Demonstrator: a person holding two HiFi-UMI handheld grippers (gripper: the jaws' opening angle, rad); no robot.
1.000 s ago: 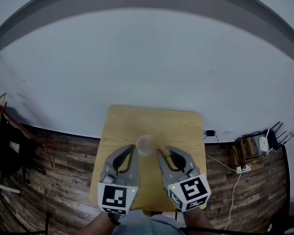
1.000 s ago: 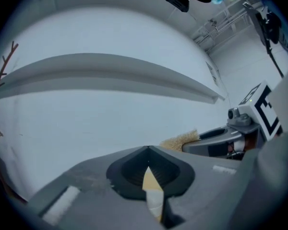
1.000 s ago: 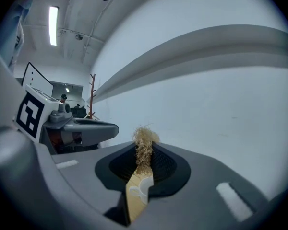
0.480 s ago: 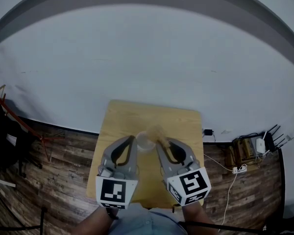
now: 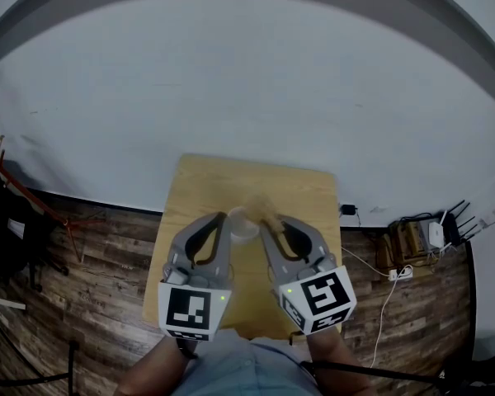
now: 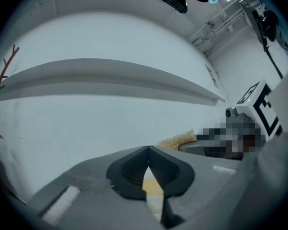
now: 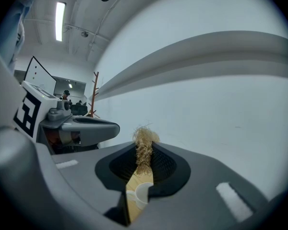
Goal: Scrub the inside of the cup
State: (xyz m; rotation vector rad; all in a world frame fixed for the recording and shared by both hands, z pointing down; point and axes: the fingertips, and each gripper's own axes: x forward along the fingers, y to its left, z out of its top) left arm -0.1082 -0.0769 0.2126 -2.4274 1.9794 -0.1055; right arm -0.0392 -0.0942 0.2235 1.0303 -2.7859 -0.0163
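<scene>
A pale translucent cup [image 5: 242, 225] stands on the small wooden table [image 5: 202, 180], right in front of both gripper tips. Through the gap in the jaws it shows low in the left gripper view as the cup [image 6: 156, 204], and in the right gripper view as the cup [image 7: 141, 193]. My left gripper [image 5: 224, 219] is shut, its tips [image 6: 148, 148] meeting with nothing visible between them. My right gripper [image 5: 268, 221] is shut on a tan fibre scrubber [image 7: 144, 145], whose tuft sticks out past the tips. The scrubber [image 5: 262, 207] hangs at the cup's far right edge.
A white wall [image 5: 247, 81] rises just behind the table. Wooden floor [image 5: 107, 287] surrounds it. A reddish rack [image 5: 33, 213] stands at the left. Boxes and cables [image 5: 421, 246] lie on the floor at the right.
Both grippers, the cup and the scrubber keep their places relative to each other. Only the head view has shifted slightly.
</scene>
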